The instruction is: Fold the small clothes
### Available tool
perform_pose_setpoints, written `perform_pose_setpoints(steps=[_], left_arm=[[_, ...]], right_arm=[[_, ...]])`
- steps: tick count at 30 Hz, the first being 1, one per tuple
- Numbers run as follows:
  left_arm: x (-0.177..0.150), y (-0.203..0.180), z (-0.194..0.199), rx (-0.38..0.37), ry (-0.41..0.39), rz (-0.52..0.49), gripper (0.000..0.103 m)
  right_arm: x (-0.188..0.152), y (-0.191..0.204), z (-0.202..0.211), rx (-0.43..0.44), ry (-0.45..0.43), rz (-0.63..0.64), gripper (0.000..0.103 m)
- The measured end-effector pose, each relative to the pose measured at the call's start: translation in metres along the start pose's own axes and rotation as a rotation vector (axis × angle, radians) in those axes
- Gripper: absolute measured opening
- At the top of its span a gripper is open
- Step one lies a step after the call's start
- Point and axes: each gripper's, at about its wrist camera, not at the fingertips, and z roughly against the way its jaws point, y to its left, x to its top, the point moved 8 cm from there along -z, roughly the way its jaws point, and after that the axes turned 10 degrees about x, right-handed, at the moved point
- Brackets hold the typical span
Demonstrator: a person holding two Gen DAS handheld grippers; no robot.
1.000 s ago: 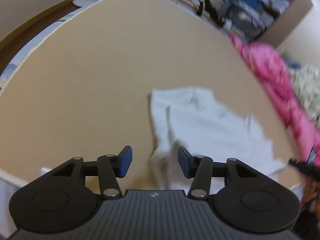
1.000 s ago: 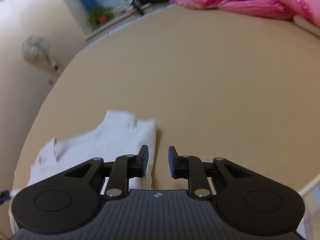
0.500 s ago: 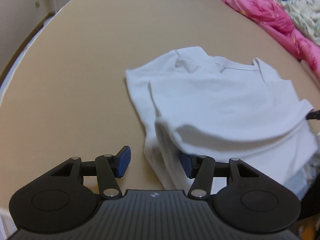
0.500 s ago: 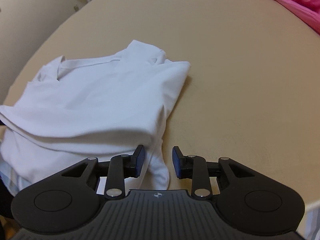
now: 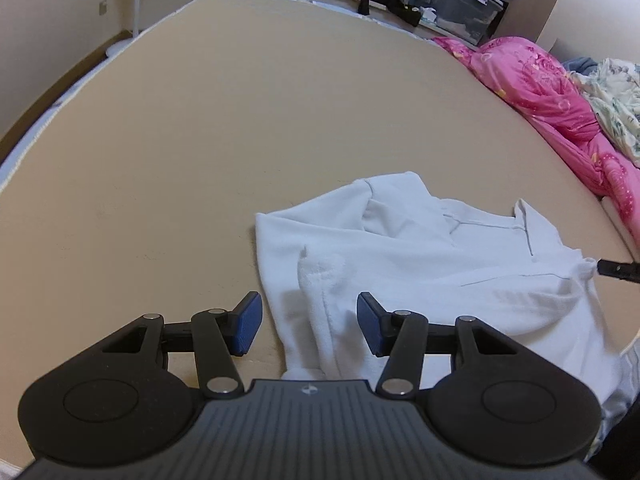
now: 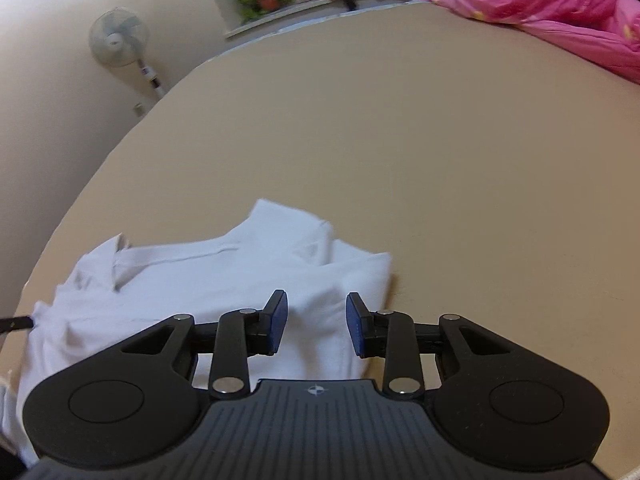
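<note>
While the white knit cotton shirt (image 5: 420, 264) lies rumpled on the tan bed surface (image 5: 240, 120), left gripper (image 5: 308, 328) and right gripper (image 6: 316, 328), whose jaws have just been opening, both gape empty over its near hem; pinch both corners evenly.

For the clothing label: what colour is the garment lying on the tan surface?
White garment, plain, with no pattern; clearest in the left wrist view.

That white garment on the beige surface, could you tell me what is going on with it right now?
A person holding a gripper in each hand is folding a small white top spread on a beige surface. The left gripper hangs open above one edge of the cloth, and the right gripper is over the opposite edge, its jaws having just been opening. Cloth lies below each pair of jaws, but neither clamps it. A pink quilt lies at the far side.
</note>
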Motion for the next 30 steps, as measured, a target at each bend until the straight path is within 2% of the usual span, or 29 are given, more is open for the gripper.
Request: perform_pose_setpoints(steps=[3, 6, 7, 8, 9, 11, 14, 17, 19, 22, 24, 25, 26, 27, 28, 30], left_arm=[[0.006, -0.005, -0.006, 0.005, 0.003, -0.016, 0.056], [0.006, -0.014, -0.009, 0.006, 0.01, -0.038, 0.041], [0.005, -0.016, -0.01, 0.001, 0.017, -0.048, 0.029], [0.004, -0.018, -0.012, -0.003, 0.019, -0.062, 0.009], [0.005, -0.02, -0.011, 0.003, 0.011, -0.081, 0.009], [0.012, -0.02, 0.0, 0.021, -0.057, -0.093, 0.008], [0.02, -0.014, 0.01, -0.002, -0.105, -0.019, 0.008], [0.011, -0.017, -0.001, 0.014, -0.038, -0.045, 0.009], [0.008, -0.02, -0.005, 0.025, -0.012, -0.063, 0.011], [0.007, -0.021, -0.008, 0.009, 0.005, -0.042, 0.022], [0.005, -0.022, -0.01, 0.017, 0.009, -0.043, 0.022], [0.005, -0.023, -0.011, 0.024, 0.011, -0.047, 0.021], [0.004, -0.024, -0.012, 0.03, 0.014, -0.053, 0.018], [0.005, -0.024, -0.011, 0.041, 0.002, -0.061, 0.011], [0.008, -0.024, -0.008, 0.046, -0.017, -0.07, 0.009], [0.017, -0.024, 0.002, 0.038, -0.077, -0.055, 0.007]], right_arm=[[-0.004, 0.001, -0.007, -0.024, 0.033, 0.031, 0.034], [-0.001, 0.003, -0.004, -0.015, 0.015, 0.019, 0.034], [0.002, 0.002, -0.001, -0.018, 0.0, 0.019, 0.034], [0.004, 0.001, 0.002, -0.026, -0.019, 0.016, 0.034], [0.007, -0.002, 0.005, -0.029, -0.038, 0.002, 0.034], [0.012, -0.008, 0.012, -0.027, -0.071, -0.046, 0.035], [0.014, -0.011, 0.016, -0.003, -0.085, -0.072, 0.038], [0.006, -0.003, 0.006, 0.025, -0.009, -0.036, 0.041], [-0.001, 0.003, -0.004, -0.001, 0.042, 0.024, 0.042], [-0.005, 0.005, -0.014, -0.039, 0.074, 0.068, 0.043], [-0.004, 0.001, -0.019, -0.069, 0.08, 0.067, 0.043], [-0.004, -0.001, -0.02, -0.082, 0.078, 0.073, 0.04], [-0.003, -0.001, -0.021, -0.083, 0.076, 0.08, 0.025], [-0.002, 0.001, -0.022, -0.074, 0.073, 0.088, 0.013], [0.0, 0.004, -0.02, -0.066, 0.058, 0.1, 0.005], [0.011, 0.011, -0.01, -0.053, -0.023, 0.122, 0.005]])
